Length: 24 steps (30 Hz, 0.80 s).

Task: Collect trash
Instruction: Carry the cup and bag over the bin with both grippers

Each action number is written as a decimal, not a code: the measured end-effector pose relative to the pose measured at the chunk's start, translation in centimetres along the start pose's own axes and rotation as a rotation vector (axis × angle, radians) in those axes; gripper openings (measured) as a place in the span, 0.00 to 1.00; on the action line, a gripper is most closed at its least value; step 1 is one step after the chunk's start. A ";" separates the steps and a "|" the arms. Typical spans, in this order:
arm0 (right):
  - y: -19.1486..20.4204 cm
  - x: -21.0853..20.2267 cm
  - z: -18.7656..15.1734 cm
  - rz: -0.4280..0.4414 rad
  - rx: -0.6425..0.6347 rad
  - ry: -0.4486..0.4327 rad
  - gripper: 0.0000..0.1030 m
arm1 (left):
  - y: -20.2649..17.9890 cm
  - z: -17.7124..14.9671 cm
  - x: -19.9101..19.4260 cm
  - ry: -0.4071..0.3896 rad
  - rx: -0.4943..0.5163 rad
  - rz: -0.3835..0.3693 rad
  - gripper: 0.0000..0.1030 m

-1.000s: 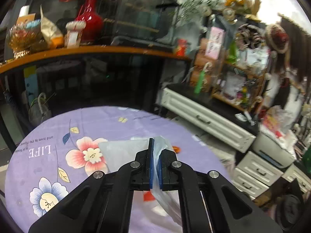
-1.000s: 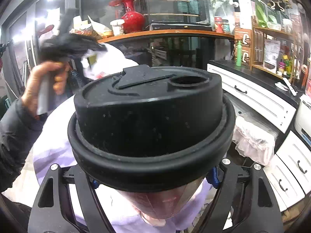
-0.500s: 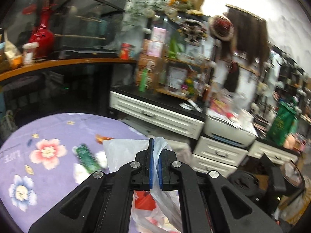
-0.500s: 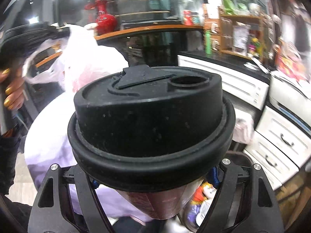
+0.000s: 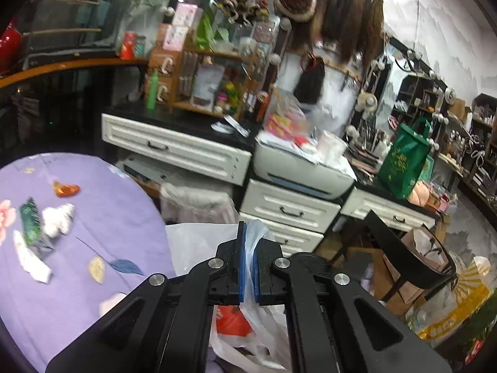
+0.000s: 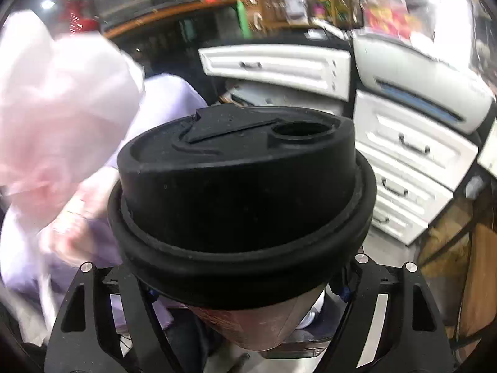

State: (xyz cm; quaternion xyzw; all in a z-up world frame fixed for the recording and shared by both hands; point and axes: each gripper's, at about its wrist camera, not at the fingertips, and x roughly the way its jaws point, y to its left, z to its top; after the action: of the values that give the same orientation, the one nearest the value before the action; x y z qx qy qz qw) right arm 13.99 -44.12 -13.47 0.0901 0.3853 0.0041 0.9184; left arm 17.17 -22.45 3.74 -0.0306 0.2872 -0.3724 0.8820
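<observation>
My left gripper (image 5: 247, 264) is shut on the edge of a thin white plastic bag (image 5: 192, 245), which hangs below it with red trash inside, just off the edge of the purple flowered table (image 5: 102, 227). On the table lie a crumpled white tissue (image 5: 59, 219), a green wrapper (image 5: 30, 224), an orange wrapper (image 5: 66, 189) and a white wrapper (image 5: 31, 262). My right gripper (image 6: 245, 283) is shut on a paper cup with a black lid (image 6: 242, 186), which fills its view. The bag (image 6: 62, 115) shows blurred at the left there.
White drawer cabinets (image 5: 289, 214) and a printer (image 5: 301, 171) stand behind the table. Cluttered shelves (image 5: 214, 71) line the wall. A black chair (image 5: 407, 261) and a green bag (image 5: 407, 158) are at the right. A lined bin (image 5: 195, 202) sits by the table's edge.
Both grippers have swung to the right, away from the table's middle toward the drawers. The bag has moved with the left gripper past the table's edge. The cup stays held.
</observation>
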 end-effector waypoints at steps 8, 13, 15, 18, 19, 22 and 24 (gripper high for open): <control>-3.2 6.1 -2.5 -0.024 0.088 0.124 0.76 | -1.1 -2.3 3.5 0.087 -0.015 -0.021 0.04; -4.4 9.5 -3.9 -0.053 0.112 0.193 0.76 | -1.4 -3.2 4.8 0.126 -0.012 -0.022 0.04; -4.9 10.5 -4.3 -0.061 0.119 0.215 0.76 | -1.4 -3.5 5.1 0.136 -0.010 -0.021 0.04; -5.6 12.0 -5.0 -0.069 0.133 0.249 0.76 | -1.4 -3.7 5.4 0.145 -0.009 -0.025 0.04; -5.7 12.4 -5.1 -0.068 0.139 0.258 0.76 | -1.4 -3.8 5.5 0.146 -0.008 -0.025 0.04; -5.7 13.4 -5.6 -0.079 0.132 0.289 0.76 | -1.6 -3.9 5.7 0.148 -0.002 -0.024 0.04; -5.6 14.1 -5.9 -0.098 0.118 0.313 0.77 | -1.7 -4.0 5.8 0.148 0.002 -0.024 0.04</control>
State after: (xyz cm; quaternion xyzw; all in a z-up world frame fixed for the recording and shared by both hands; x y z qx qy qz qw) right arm 19.40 -47.61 -28.41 0.1231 0.5271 -0.0493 0.8394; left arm 17.24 -26.97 -1.92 -0.0053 0.3510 -0.3845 0.8538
